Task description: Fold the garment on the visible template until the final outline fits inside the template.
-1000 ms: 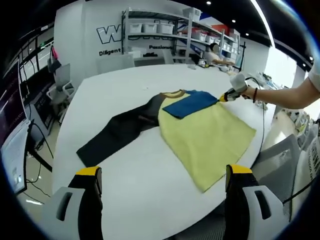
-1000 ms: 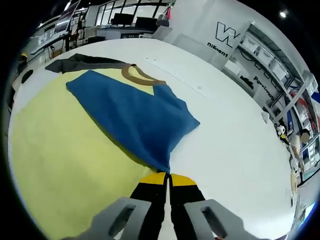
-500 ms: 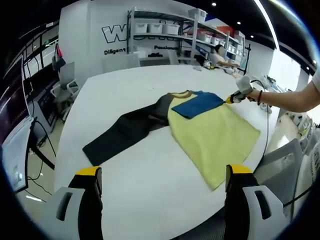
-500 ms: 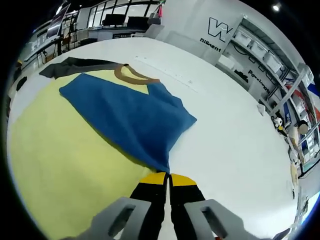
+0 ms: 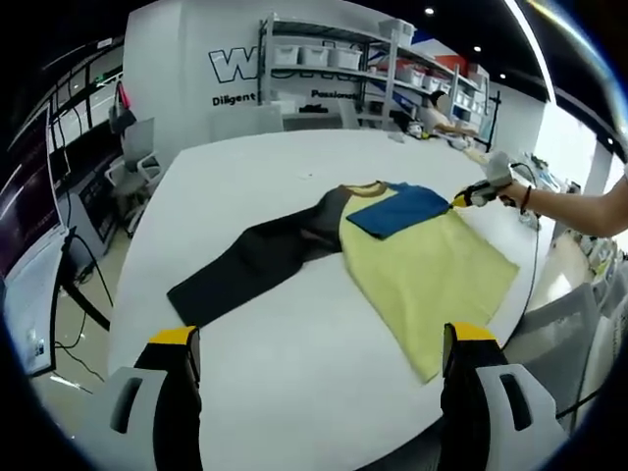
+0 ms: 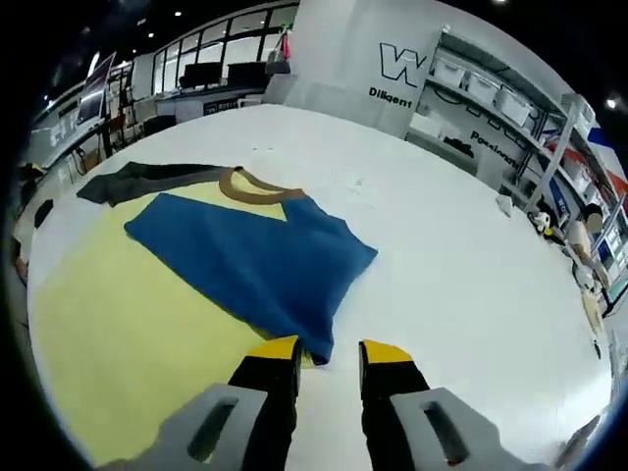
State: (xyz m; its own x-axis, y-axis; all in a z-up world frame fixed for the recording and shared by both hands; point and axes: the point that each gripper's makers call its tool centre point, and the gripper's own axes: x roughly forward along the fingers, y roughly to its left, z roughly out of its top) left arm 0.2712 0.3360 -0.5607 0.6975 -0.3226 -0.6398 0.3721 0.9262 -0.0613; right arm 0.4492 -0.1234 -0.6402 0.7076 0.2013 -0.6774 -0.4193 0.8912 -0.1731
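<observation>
Lettering on the far wall reads "W" with "Diligent" beneath it at 11 o'clock in the left gripper view. A shirt lies flat at centre on the white table: yellow body toward 4 o'clock, a dark sleeve stretched toward 8 o'clock, a blue sleeve folded over the chest beside the tan collar. The left gripper hangs wide open over the near table edge at 6 o'clock. The right gripper, held in a hand, sits at the blue sleeve's tip at 2 o'clock.

In the right gripper view the wall shows "W" and "Diligent" at 1 o'clock. The blue sleeve lies on the yellow cloth, its tip just beyond the right gripper's parted, empty jaws at 6 o'clock.
</observation>
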